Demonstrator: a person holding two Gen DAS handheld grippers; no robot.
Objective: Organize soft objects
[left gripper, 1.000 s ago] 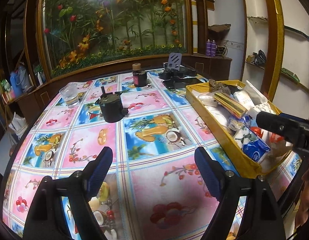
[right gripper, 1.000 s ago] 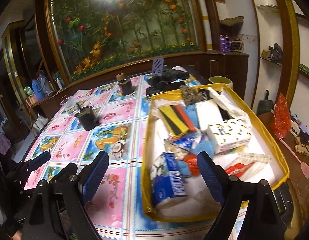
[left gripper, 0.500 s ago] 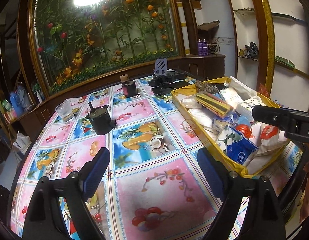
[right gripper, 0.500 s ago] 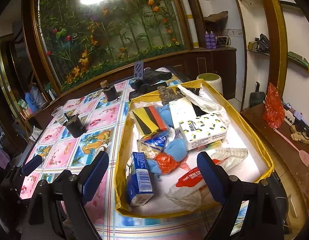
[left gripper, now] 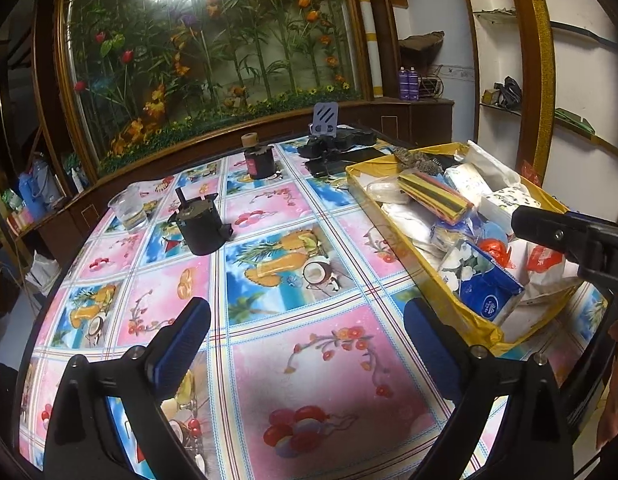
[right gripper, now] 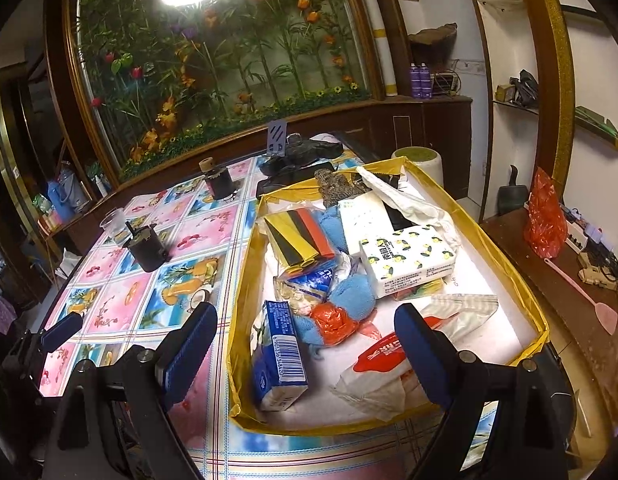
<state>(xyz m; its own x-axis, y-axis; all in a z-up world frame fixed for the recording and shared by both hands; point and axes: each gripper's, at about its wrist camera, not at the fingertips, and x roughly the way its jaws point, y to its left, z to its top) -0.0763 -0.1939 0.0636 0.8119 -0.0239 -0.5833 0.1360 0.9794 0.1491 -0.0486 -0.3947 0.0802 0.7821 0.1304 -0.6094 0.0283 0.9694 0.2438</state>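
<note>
My left hand-held gripper (left gripper: pixel 307 330) hangs over the bare tabletop (left gripper: pixel 329 380), jaws opening, nothing between them. My right hand-held gripper (right gripper: pixel 305 338) has its jaws apart, empty, over the near end of the yellow tray (right gripper: pixel 527 292).

Soft objects all sit in that tray on the right side of the tabletop:
- blue tissue pack (right gripper: pixel 279 346) at near left, barcode up, partly behind my left pad
- white-and-red wipes pouch (right gripper: pixel 379 364) at near right, half hidden by the right finger; print unreadable
- lemon-print tissue pack (right gripper: pixel 407 264) mid-tray
- yellow, black and red striped roll (right gripper: pixel 299 236) at far left
- blue cloth (right gripper: pixel 353 292) and an orange-red crumpled bag (right gripper: pixel 333 322), tangled; can't tell where one ends
- white plastic bag (right gripper: pixel 405 200) and a dark mottled lump (right gripper: pixel 333 184) at the far end, too small to identify

Off-tray: black pot (left gripper: pixel 201 226), clear plastic cup (left gripper: pixel 129 210), dark jar with cork lid (left gripper: pixel 259 160), pile of black gear (left gripper: pixel 337 146) at the far edge, unclear what it is.

Left wrist view cuts the tray's right side behind my right hand-held gripper.
</note>
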